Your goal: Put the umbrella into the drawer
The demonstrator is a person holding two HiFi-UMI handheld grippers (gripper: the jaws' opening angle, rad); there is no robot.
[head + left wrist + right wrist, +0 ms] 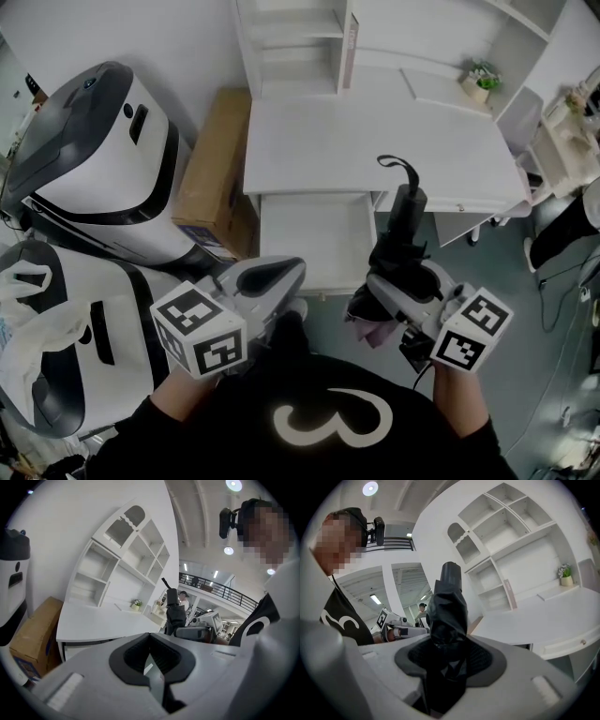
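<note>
Head view: we have the right claw (pixel 386 281) clamped on the folded black umbrella (pixel 405 234), low on the bundled fabric. The umbrella sticks out ahead of the claw, with its handle (pixel 410 202) at the end farthest from us. That end overlaps the front edge of the white tabletop (pixel 356 141); we can't tell whether it touches. The drawer (pixel 314 234) under the tabletop is pulled out. The umbrella is just to the drawer's right, not inside it. The left claw (pixel 286 272) sits at the drawer's near edge, apart from the umbrella.

Right gripper view confirms the grip. Black fabric fills the gap between the jaws and the handle rises upright past them. The tabletop and the shelf unit (pixel 506 550) are off to the right.

Left gripper view: jaws are together bar a thin sliver, and we see nothing between them. The umbrella shows beyond, upright in the other claw, right of the tabletop's corner.

Around the rig:
- A cardboard box (pixel 220 159) leans at the tabletop's left side.
- Two white-and-black machines (pixel 103 159) stand further left.
- A plastic bag (pixel 33 328) lies on the nearer machine.
- A small potted plant (pixel 480 80) sits at the tabletop's back right.
</note>
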